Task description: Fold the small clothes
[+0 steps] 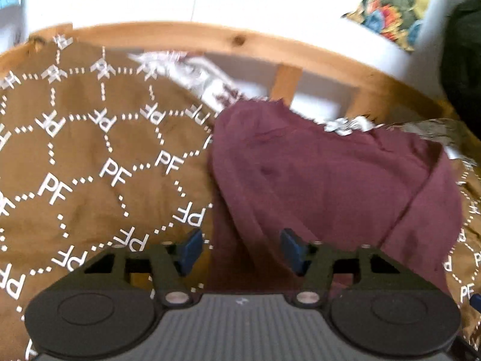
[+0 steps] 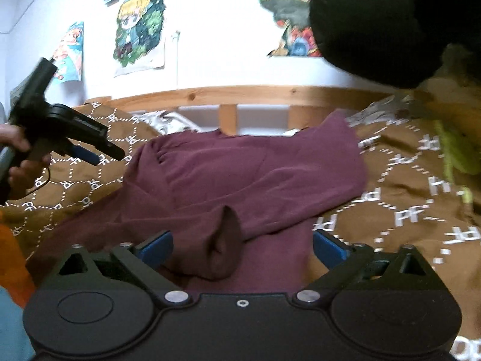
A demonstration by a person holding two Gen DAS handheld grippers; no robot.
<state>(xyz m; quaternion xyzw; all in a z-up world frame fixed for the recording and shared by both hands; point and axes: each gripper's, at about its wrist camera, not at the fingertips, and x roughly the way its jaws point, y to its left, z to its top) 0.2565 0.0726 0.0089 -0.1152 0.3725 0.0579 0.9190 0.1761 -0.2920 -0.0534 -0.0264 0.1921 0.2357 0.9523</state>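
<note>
Left wrist view
Garment: maroon top [image 1: 315,180] lying crumpled on the brown PF-printed bedspread [image 1: 90,150], reaching from below the gripper up toward the wooden bed rail [image 1: 210,34].
Edges: left border of the top running down just beside the left blue fingertip [image 1: 191,246]; far hem lying near the rail slats; right side drooping in a folded sleeve near the picture's right edge.
Open room: lying wide and bare to the left of the top, bedspread only; narrowing at the far side where the rail is curving across; white patterned fabric [image 1: 210,78] bunching beside the far hem.
Left gripper [image 1: 242,245]: hovering over the near part of the top, jaws standing well apart, gripping nothing; contact with the cloth beneath not discernible.

Right wrist view
Garment: maroon top [image 2: 240,174] spreading across the middle of the bedspread [image 2: 405,195], one cuffed sleeve end [image 2: 224,249] folding toward the camera and lying between the fingers.
Edges: far hem sitting close under the bed rail [image 2: 255,93]; right border slanting down toward the right fingertip [image 2: 327,248].
Open room: stretching out on the right over bare bedspread, a yellow-green item [image 2: 451,150] lying well apart; the left gripper [image 2: 102,153] hanging above the bedspread on the left, held in a hand [image 2: 18,147].
Right gripper [image 2: 242,248]: jaws spreading wide, straddling the sleeve end without clamping it.
Posters [image 2: 138,30]: hanging on the white wall behind the rail.
</note>
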